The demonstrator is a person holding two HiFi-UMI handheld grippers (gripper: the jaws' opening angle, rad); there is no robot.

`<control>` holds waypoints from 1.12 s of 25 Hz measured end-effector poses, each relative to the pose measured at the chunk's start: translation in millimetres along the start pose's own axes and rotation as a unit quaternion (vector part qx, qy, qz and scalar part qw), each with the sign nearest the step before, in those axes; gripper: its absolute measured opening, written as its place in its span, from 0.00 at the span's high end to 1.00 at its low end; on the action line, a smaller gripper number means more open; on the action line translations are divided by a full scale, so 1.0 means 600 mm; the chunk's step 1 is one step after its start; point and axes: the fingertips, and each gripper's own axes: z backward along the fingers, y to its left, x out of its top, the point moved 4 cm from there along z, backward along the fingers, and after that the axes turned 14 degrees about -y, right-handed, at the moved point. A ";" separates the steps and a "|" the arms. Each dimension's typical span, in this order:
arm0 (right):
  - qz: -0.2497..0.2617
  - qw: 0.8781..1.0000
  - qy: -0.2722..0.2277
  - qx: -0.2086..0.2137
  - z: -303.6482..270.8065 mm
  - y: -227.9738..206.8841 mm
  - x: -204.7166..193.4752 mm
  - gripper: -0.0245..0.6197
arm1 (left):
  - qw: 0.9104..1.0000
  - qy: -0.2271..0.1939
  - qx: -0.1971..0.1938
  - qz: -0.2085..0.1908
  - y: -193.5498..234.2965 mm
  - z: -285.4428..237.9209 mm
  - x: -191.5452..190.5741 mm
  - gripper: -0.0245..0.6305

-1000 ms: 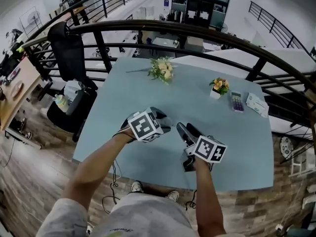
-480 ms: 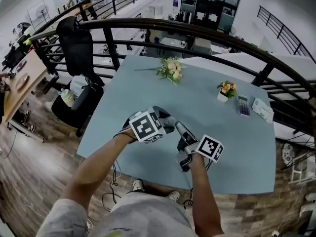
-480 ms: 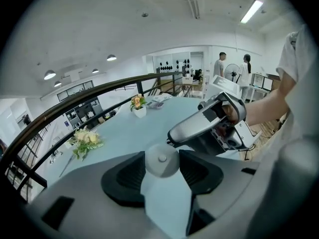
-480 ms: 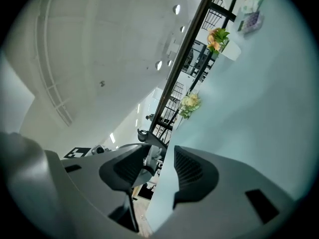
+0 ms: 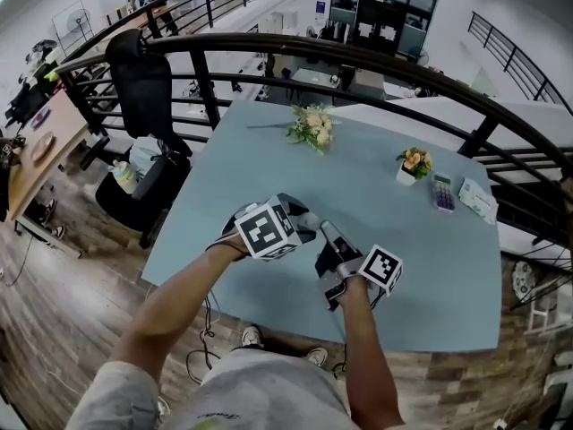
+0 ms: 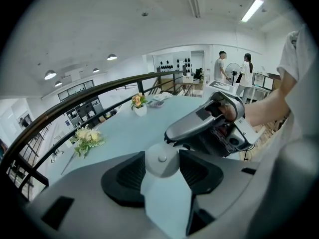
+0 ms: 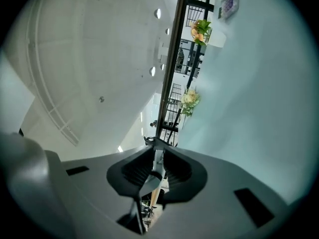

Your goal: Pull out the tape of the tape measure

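Beyond tape measure (image 6: 160, 161): bouquet (image 5: 313, 128), flowerpot (image 5: 408, 170).

round white tape measure (image 6: 160, 159), tape (image 7: 157, 165) barely out

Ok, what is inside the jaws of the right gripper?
The thin end of the tape stands between the pads of the right gripper, whose jaws have just been closing onto it. The pads cover the rest, so its hook cannot be made out.
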 end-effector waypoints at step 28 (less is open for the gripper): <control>0.062 0.998 0.000 -0.008 0.010 0.019 0.017 0.93 | 1.000 -0.010 -0.001 0.001 0.003 0.003 0.010 0.64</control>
